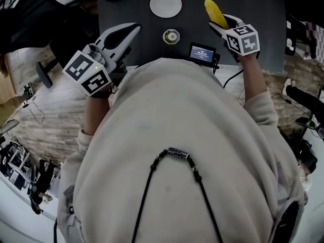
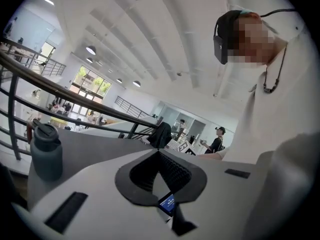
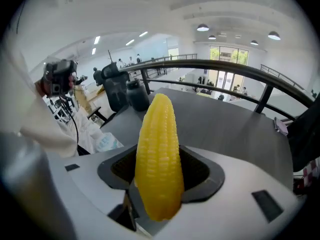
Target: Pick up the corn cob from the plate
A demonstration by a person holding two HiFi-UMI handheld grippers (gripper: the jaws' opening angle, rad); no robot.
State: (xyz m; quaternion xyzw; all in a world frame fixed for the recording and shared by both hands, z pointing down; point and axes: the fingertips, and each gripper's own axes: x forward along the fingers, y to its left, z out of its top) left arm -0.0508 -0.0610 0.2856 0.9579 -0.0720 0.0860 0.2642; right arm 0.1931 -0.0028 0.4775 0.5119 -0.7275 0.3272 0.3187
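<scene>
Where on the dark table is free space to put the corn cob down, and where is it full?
Bare table lies left of the white plate, and more at the right, beyond the corn cob. The near edge is crowded: the small round object and the screen device sit there.

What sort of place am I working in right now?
Probably a large open-plan office or lab hall, perhaps with an upper level. A long dark railing curves beyond the grey table, round ceiling lights sit high overhead, and people stand in the background.
</scene>
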